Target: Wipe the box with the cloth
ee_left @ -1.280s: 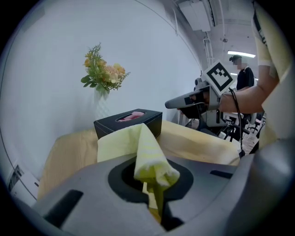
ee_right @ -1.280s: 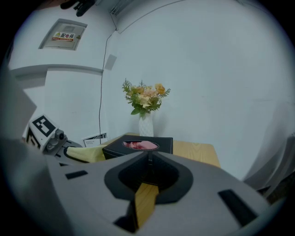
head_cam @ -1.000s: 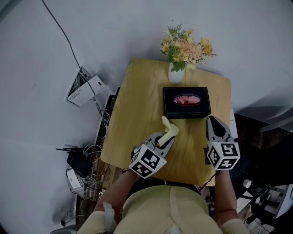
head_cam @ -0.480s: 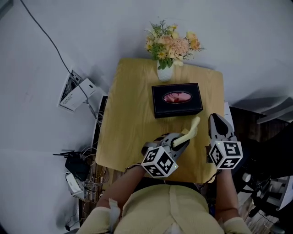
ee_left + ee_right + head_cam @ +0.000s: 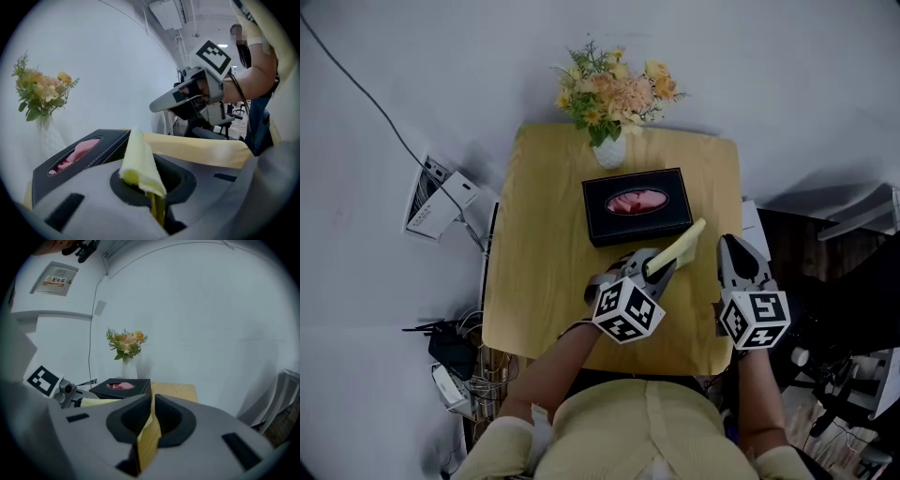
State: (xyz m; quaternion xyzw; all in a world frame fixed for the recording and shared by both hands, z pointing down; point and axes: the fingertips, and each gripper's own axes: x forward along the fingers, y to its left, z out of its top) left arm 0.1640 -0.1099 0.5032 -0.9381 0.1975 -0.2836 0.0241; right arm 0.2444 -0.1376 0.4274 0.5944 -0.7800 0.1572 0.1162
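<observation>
Nearest the person, over the front part of the square pale wooden table point(image 5: 525, 281), both tools hang side by side. The left gripper point(image 5: 661, 266) pinches a folded strip of pale yellow cloth point(image 5: 682, 246) between its pads. The right gripper point(image 5: 730, 247) has its jaws pressed together on nothing and sits off to the right, near the table's right edge.

The cloth's long axis runs from the left jaws away and to the right, and its free end points past the near right corner of the rectangular black tissue box point(image 5: 605, 223). Whether that end touches the corner cannot be told.

The box lies just beyond the left gripper and slightly to its left, flat on the table. Its long axis runs across the table, turned a little, with a long side facing the person and pink tissue point(image 5: 635, 201) showing in the oval top opening. The left gripper is the nearer to it, so wiping would probably call for swinging the cloth leftward onto the top.

Beyond the box stands a white vase point(image 5: 608, 153) of yellow and peach flowers point(image 5: 609, 86).
</observation>
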